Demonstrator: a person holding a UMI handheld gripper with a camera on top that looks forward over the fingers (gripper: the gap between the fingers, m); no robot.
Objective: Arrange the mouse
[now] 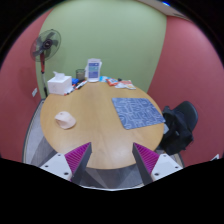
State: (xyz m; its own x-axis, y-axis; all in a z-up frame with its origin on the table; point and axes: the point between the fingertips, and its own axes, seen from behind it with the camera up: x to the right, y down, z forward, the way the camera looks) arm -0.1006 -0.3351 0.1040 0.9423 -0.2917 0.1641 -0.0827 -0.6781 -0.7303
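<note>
The claw [112,160] is spread wide with nothing in it, so it should go slowly over the table [100,125] to the white mouse [66,120], far from the mat [137,111].

A pale wood-toned round table [95,115] is shown. A grey-blue mouse mat [136,111] with a fine speckled pattern and a whitish mouse [66,120] are seen on it. The gripper [112,158] fingers are faced with magenta pads [77,156]. The wall is painted green [120,35] and dull red [190,65]. A black fan [45,45] and black chair [182,124] are marked.
</note>
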